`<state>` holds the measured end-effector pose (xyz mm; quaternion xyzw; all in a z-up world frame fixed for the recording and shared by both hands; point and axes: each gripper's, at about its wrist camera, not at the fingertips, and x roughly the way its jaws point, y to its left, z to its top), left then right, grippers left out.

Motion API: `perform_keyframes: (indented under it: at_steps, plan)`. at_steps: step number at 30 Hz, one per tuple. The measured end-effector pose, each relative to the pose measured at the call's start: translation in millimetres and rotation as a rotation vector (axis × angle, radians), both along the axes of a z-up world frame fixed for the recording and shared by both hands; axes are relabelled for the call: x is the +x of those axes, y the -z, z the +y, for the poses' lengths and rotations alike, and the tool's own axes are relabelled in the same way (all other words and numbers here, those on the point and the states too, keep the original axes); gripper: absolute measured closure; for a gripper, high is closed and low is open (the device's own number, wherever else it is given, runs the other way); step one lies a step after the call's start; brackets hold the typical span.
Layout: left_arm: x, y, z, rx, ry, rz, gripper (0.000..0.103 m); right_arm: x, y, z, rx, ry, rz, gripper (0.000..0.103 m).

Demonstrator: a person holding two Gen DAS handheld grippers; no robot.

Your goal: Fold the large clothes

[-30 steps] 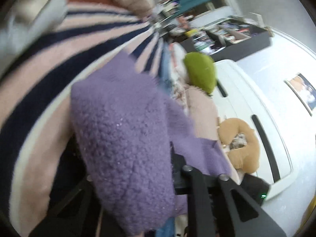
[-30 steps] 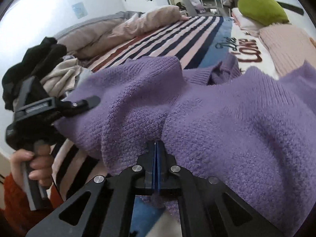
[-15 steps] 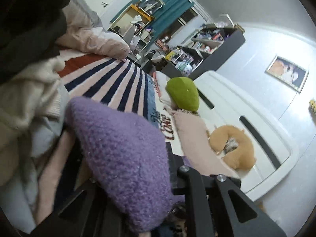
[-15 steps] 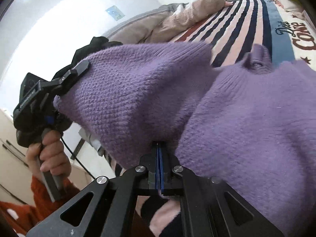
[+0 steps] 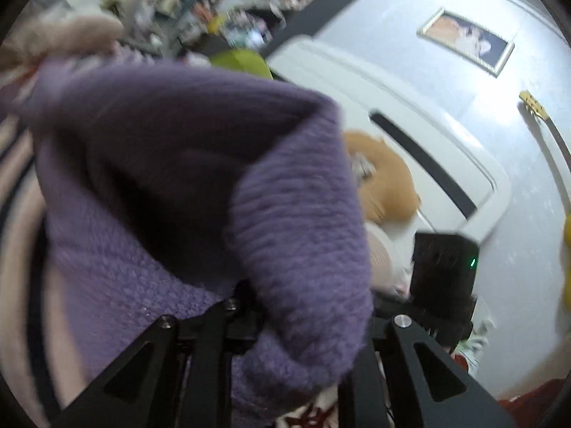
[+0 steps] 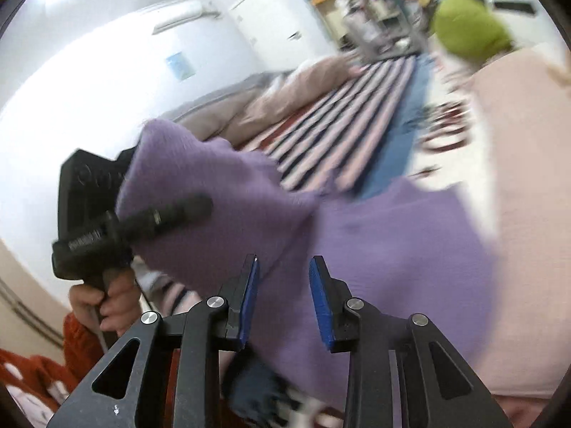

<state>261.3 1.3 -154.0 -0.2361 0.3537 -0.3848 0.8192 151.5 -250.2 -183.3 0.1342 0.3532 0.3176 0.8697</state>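
A purple knit sweater (image 5: 171,164) hangs from my left gripper (image 5: 246,306), which is shut on its fabric; the cloth drapes over the fingers and hides the tips. In the right wrist view the sweater (image 6: 374,235) stretches from the left gripper (image 6: 167,214) at the left down over the bed. My right gripper (image 6: 283,296) is open, its blue pads apart and empty, just in front of the sweater.
A striped bedspread (image 6: 342,125) covers the bed, with a green pillow (image 6: 467,32), a pink pillow (image 6: 528,178) and an orange cushion (image 5: 385,185) by the white headboard (image 5: 428,125). Rumpled bedding (image 6: 271,103) lies at the far side.
My right gripper has opened and let go of the sweater. My left gripper has lifted and turned, keeping hold of the sweater, which now hangs from it alone.
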Motion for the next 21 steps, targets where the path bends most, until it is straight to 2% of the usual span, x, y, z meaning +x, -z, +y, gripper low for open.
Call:
perform_keyframes:
  at_steps: [3, 5, 7, 8, 10, 12, 15, 16, 19, 21]
  plan:
    - [5.3, 15.5, -27.2, 0.023, 0.065, 0.038, 0.090, -8.3, 3.0, -38.7, -0.051, 0.095, 0.007, 0.078]
    - [4.2, 19.3, -34.0, 0.034, 0.079, 0.041, 0.090, -10.6, 5.2, -53.4, -0.038, 0.121, 0.016, 0.077]
    - [2.4, 18.8, -35.3, 0.031, 0.088, 0.037, 0.082, -11.8, 0.5, -59.4, -0.018, 0.125, 0.003, 0.077]
    - [1.2, 17.9, -33.7, 0.009, 0.107, 0.038, 0.079, -12.9, -5.4, -58.0, -0.002, 0.118, -0.014, 0.077]
    - [1.9, 16.5, -35.0, -0.024, 0.134, 0.032, 0.065, -12.0, -21.3, -55.6, 0.055, 0.087, -0.059, 0.072]
    - [-1.5, 14.4, -33.3, -0.054, 0.158, 0.018, 0.059, -7.1, -38.1, -45.7, 0.130, 0.032, -0.096, 0.069]
    - [-11.1, 13.4, -26.3, -0.070, 0.169, 0.005, 0.055, 10.3, -49.2, -17.2, 0.148, -0.063, -0.114, 0.069]
    - [-13.9, 11.8, -22.7, -0.077, 0.170, 0.000, 0.052, 18.0, -48.6, -6.0, 0.144, -0.091, -0.107, 0.069]
    - [-18.0, 7.9, -8.0, -0.099, 0.164, -0.013, 0.046, 48.0, -26.3, 26.4, 0.113, -0.170, 0.005, 0.069]
    - [-28.4, 3.5, 10.1, -0.094, 0.140, -0.021, 0.045, 66.2, 1.0, 44.9, 0.058, -0.192, 0.099, 0.070]
